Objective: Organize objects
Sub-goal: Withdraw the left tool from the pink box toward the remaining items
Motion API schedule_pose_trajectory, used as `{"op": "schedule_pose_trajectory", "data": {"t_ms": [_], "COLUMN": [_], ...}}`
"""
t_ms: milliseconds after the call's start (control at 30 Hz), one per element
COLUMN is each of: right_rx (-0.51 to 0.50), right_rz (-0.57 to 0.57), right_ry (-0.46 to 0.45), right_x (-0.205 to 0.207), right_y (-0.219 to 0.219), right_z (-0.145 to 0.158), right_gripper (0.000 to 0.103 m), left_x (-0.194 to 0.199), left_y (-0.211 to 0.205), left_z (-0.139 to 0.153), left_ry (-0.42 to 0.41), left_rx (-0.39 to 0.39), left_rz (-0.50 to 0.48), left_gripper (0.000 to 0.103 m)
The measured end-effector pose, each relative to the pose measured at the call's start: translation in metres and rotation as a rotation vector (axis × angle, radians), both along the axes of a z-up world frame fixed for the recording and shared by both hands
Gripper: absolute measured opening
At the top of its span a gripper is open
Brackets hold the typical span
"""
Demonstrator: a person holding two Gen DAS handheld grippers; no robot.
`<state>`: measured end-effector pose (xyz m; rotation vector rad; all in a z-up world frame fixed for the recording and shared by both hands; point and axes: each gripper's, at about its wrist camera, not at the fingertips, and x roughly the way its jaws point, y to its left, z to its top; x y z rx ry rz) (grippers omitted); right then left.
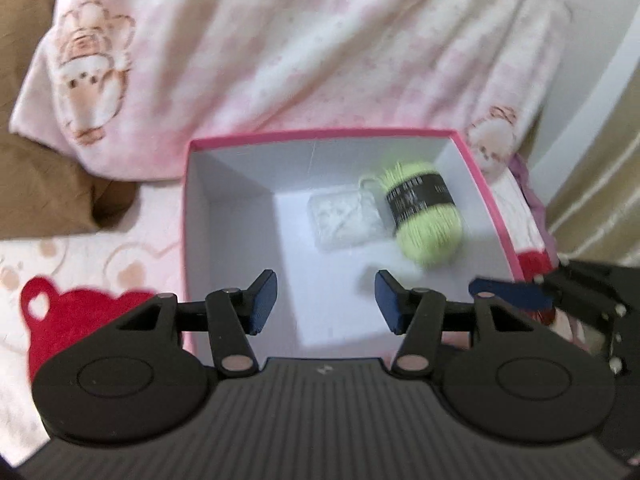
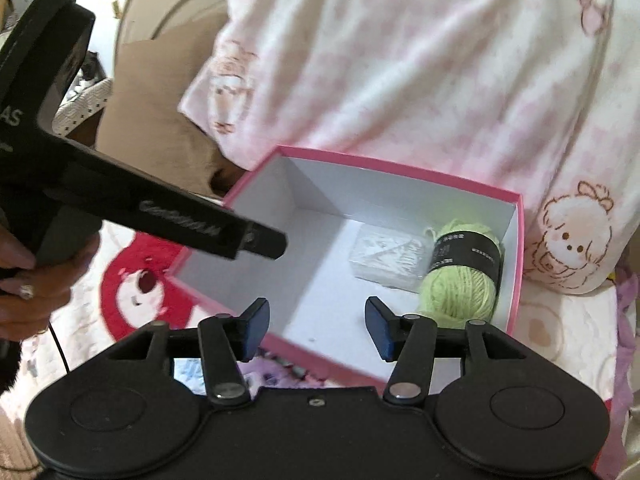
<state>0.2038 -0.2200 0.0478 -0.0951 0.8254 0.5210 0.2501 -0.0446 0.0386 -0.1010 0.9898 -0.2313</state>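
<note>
An open pink box (image 1: 320,136) with a white inside sits on the bed; it also shows in the right wrist view (image 2: 400,168). Inside lie a light green yarn ball (image 1: 426,216) with a black band and a small clear white packet (image 1: 344,220), also seen in the right wrist view as yarn (image 2: 464,284) and packet (image 2: 386,260). My left gripper (image 1: 326,306) is open and empty over the box's near side. My right gripper (image 2: 318,328) is open and empty over the box's near rim. The left gripper's body (image 2: 120,196) crosses the left of the right wrist view.
A pink and white blanket with cartoon figures (image 1: 300,48) is piled behind the box. The sheet under it has red bear prints (image 1: 68,312). A brown cushion (image 1: 36,176) lies at the left. A red object (image 1: 534,264) lies by the box's right wall.
</note>
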Motion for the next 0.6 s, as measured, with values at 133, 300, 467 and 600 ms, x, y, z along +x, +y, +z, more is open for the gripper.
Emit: {"op": "schedule_pose_trajectory", "data": {"t_ms": [133,300,467,600], "right_rx": [-0.008,-0.012,-0.004,0.001], "right_rz": [0.02,0.068,0.138,0.17], "right_ry": [-0.006,0.001,0.026,0.055], "right_x": [-0.024,-0.056,-0.08,-0.089], "right_y": [0.011,0.022,0.038,0.052], "right_z": [0.013,0.025,0.024,0.015], "right_gripper": [0.061,0.065,0.066,0.066], "left_x": [-0.038,-0.077,-0.105,-0.118], "left_y": [0.015,0.033,0.051,0.06], "left_z": [0.024,0.041,0.039,0.029], "left_ry": [0.003,0.02,0.011,0.028], "left_rx": [0.048,0.036,0.039,0.021], "left_rz": [-0.005,-0.002,0.025,0.034], "left_gripper": [0.055,0.056,0.057,0.057]}}
